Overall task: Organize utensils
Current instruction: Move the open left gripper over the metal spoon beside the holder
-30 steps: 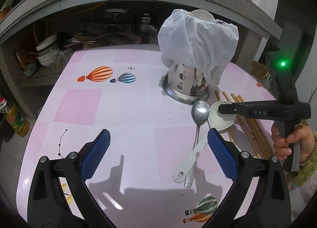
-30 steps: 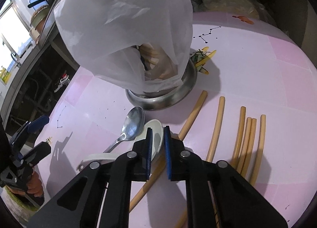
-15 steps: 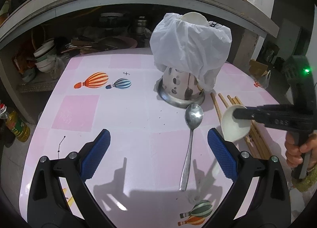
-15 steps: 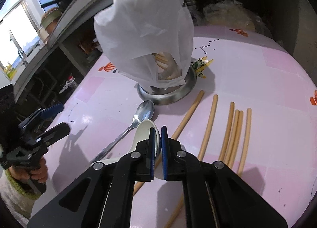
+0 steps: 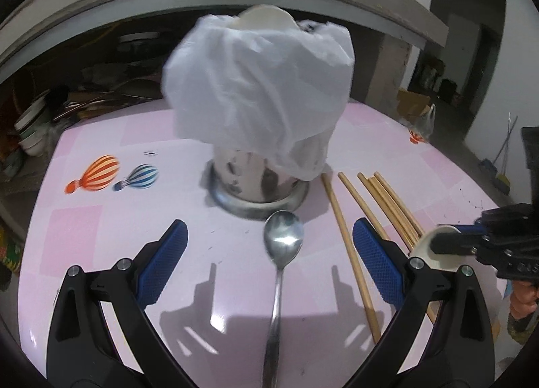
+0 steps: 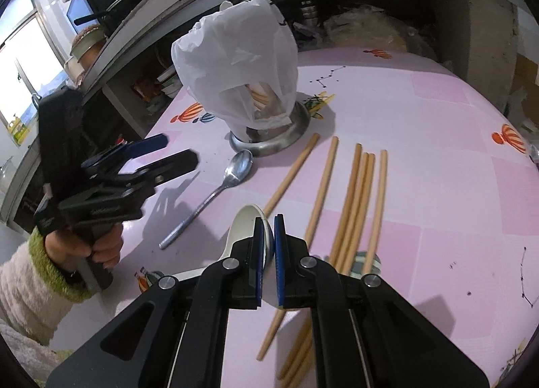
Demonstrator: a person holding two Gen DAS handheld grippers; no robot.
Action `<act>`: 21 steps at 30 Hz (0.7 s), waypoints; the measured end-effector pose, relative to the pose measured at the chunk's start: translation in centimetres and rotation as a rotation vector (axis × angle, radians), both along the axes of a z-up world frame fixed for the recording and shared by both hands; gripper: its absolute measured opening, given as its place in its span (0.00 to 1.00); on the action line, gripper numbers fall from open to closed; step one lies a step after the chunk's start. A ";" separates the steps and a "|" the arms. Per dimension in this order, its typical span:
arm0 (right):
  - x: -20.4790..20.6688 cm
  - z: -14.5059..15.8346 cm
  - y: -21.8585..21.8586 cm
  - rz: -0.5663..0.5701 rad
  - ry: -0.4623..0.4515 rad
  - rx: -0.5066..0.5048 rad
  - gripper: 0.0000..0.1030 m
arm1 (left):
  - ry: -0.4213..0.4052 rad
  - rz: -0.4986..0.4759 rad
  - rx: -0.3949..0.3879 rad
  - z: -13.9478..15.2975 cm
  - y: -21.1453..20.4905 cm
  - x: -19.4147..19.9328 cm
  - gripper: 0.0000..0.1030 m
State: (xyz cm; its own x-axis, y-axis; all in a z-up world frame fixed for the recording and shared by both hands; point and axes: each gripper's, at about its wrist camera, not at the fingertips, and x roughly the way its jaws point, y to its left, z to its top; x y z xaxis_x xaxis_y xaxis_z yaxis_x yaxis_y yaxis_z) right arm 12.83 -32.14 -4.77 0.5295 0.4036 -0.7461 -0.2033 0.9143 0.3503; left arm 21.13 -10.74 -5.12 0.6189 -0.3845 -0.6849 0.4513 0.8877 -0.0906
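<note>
Right claw (image 6: 268, 246) tight on white spoon (image 6: 243, 224)

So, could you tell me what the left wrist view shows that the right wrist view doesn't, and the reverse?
Only the left wrist view shows the white bowl poking out on top of the bag and the holder's shiny metal side.

Only the right wrist view shows the chopsticks inside the holder, and the person's left hand.

Both show the bag, the metal spoon, the loose chopsticks, the open left gripper, and the right gripper shut on the white spoon.
</note>
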 end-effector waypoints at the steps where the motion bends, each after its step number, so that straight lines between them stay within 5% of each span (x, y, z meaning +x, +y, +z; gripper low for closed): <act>1: -0.1 -0.1 -0.1 -0.004 0.002 0.002 0.06 | 0.005 -0.006 0.007 -0.2 -0.4 0.3 0.92; 9: -0.4 -0.3 -1.1 -0.016 0.002 0.001 0.06 | 0.011 -0.044 0.085 -1.5 -3.5 1.7 0.92; 14: -0.4 -0.5 -1.4 -0.017 0.002 -0.008 0.06 | 0.028 -0.037 0.120 -2.3 -4.6 2.5 0.76; 21: -0.5 -0.5 -1.8 -0.025 0.003 -0.004 0.06 | 0.055 0.004 0.121 -3.1 -4.5 3.7 0.68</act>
